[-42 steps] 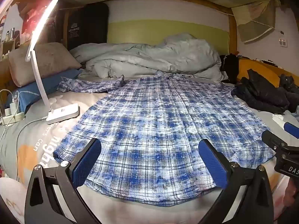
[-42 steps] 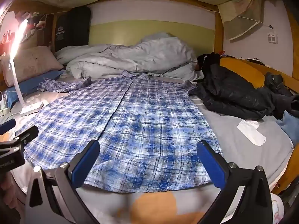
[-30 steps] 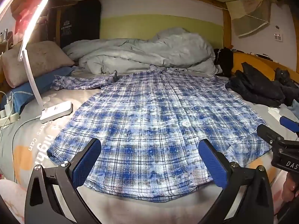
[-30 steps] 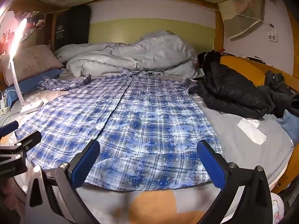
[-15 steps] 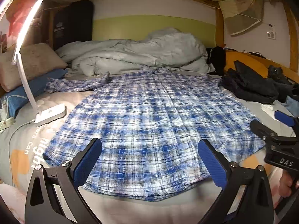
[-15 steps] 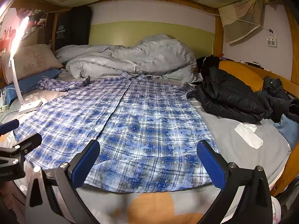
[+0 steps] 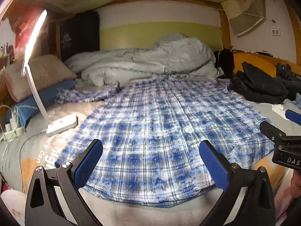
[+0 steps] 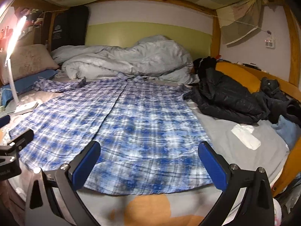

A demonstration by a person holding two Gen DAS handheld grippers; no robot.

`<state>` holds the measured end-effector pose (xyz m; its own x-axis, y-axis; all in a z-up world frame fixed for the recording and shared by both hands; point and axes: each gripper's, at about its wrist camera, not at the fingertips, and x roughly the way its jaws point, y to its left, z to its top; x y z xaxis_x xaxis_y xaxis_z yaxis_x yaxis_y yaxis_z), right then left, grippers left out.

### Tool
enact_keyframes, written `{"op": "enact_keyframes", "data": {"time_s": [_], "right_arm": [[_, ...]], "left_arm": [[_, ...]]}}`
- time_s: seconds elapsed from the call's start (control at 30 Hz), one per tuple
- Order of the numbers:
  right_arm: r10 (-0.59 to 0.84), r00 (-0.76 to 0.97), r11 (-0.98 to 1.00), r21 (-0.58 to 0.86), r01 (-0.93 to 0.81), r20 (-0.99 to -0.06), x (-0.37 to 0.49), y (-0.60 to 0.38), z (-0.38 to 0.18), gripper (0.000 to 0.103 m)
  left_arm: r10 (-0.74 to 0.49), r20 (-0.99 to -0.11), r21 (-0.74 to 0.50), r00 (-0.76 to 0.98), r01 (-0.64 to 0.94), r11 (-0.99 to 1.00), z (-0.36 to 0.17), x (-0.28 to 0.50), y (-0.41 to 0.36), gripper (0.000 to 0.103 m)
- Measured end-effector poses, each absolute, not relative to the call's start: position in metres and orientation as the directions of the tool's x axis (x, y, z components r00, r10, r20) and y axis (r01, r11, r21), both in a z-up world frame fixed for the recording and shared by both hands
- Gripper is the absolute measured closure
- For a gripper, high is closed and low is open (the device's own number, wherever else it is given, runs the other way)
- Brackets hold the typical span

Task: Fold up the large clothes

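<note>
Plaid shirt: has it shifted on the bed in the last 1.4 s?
No. In the left wrist view the plaid shirt keeps its near-left hem corner at the same offset from the lamp base; only the camera drifts slightly.

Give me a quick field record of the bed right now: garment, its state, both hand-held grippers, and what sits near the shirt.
garment: blue plaid shirt
state: spread flat on the bed, unfolded, one sleeve stretched toward the lamp side
left hand-held gripper: open, holding nothing, above the hem
right hand-held gripper: open, holding nothing, above the hem
lamp side: white desk lamp on the sheet
far end: grey duvet, bunched
other side: black jacket, white cloth
fold progress: none visible
</note>
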<state>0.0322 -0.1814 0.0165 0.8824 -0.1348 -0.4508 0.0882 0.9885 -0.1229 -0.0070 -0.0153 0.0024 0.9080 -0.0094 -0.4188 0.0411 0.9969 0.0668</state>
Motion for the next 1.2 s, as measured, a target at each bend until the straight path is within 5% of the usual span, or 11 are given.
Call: {"op": "enact_keyframes", "data": {"time_s": [1.2], "right_arm": [[-0.120, 0.865, 0.992, -0.095, 0.084, -0.488, 0.037, -0.186, 0.011, 0.000]], "left_arm": [[-0.060, -0.440, 0.008, 0.896, 0.071, 0.997, 0.004, -0.007, -0.012, 0.001]]}}
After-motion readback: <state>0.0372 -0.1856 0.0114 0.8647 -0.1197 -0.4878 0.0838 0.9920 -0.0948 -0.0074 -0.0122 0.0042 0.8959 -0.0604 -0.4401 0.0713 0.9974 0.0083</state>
